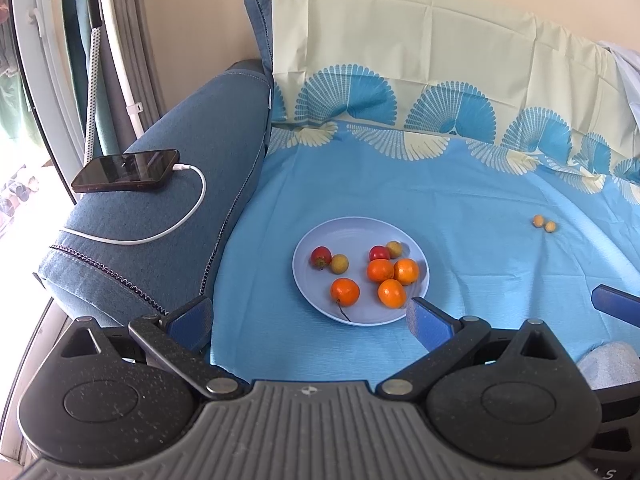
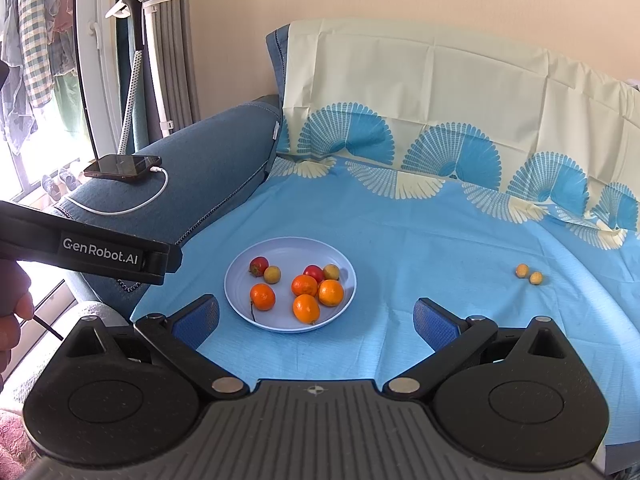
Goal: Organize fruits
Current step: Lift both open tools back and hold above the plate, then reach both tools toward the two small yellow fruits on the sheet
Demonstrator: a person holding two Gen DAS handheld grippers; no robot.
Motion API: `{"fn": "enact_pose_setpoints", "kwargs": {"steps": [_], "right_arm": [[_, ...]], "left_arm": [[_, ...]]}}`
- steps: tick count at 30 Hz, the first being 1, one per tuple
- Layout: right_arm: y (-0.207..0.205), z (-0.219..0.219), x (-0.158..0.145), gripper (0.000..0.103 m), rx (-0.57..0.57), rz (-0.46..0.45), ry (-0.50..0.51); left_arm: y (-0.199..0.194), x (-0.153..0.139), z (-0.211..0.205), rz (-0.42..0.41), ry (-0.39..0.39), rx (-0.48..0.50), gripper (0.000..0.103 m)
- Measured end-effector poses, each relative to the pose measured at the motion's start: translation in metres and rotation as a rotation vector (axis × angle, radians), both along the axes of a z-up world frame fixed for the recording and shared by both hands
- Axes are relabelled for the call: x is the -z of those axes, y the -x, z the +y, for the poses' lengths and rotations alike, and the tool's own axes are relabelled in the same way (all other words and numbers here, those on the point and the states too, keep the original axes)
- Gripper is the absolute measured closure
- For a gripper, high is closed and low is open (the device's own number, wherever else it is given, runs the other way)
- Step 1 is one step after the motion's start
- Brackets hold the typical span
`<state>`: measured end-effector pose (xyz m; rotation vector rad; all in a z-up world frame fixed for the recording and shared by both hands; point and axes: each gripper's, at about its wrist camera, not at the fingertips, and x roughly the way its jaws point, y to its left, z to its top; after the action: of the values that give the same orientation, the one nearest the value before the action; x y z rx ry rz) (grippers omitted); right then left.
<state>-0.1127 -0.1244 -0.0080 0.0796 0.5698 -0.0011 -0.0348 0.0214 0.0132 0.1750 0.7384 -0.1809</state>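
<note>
I read "GenRobot.AI" on my left gripper (image 2: 158,262). Both it and the right gripper (image 2: 316,320) hold their fingers apart, empty. Most fruit sits on the plate (image 1: 312,304); two small yellow fruits (image 1: 544,223) lie apart on the blue cloth (image 1: 460,208).

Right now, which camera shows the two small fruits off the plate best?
The right wrist view: the two small yellow fruits sit clear on the cloth. The left wrist view shows them smaller, nearer its right edge.

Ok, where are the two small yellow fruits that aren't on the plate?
The two small yellow fruits lie side by side on the blue cloth, well right of the plate, in both wrist views.
</note>
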Motion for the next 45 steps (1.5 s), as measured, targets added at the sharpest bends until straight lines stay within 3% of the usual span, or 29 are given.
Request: {"fn": "enact_pose_setpoints", "kwargs": {"steps": [27,45], "right_arm": [[-0.004,-0.013,0.007,0.001,0.031,0.006,-0.049],[0.000,-0.084,0.025,0.001,0.200,0.014,-0.123]], "left_arm": [[-0.009,0.000,-0.018,0.022,-0.057,0.004,0.000],[-0.035,0.015,-0.095,0.082,-0.126,0.095,0.000]]}}
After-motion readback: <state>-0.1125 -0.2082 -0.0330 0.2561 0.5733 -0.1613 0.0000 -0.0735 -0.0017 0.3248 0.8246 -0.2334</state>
